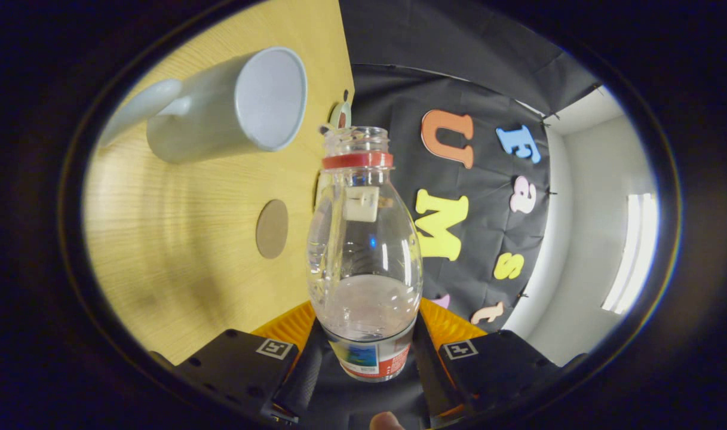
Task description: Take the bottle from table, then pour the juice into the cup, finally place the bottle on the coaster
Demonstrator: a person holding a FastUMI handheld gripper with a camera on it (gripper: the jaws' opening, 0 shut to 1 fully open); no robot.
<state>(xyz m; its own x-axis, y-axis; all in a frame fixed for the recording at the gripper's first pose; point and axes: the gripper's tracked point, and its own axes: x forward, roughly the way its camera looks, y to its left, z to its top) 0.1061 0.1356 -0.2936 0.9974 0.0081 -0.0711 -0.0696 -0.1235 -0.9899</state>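
A clear plastic bottle [363, 251] with a red neck ring and no cap sits between my fingers, and my gripper [366, 346] is shut on its labelled lower body. The whole view is rolled, so the bottle is lifted off the table and tipped over sideways with it. A little clear liquid lies in the bottle near my fingers. Its open mouth points toward the far table edge. A white mug [232, 107] with a handle stands on the wooden table [178, 251] beyond and to one side of the mouth. A round brown coaster [272, 229] lies on the table between the mug and my fingers.
A small white round object [340, 114] sits at the table's far edge, just past the bottle's mouth. The black cloth wall [488, 239] hangs behind the table, with a white room wall and a bright window [632, 251] beyond it.
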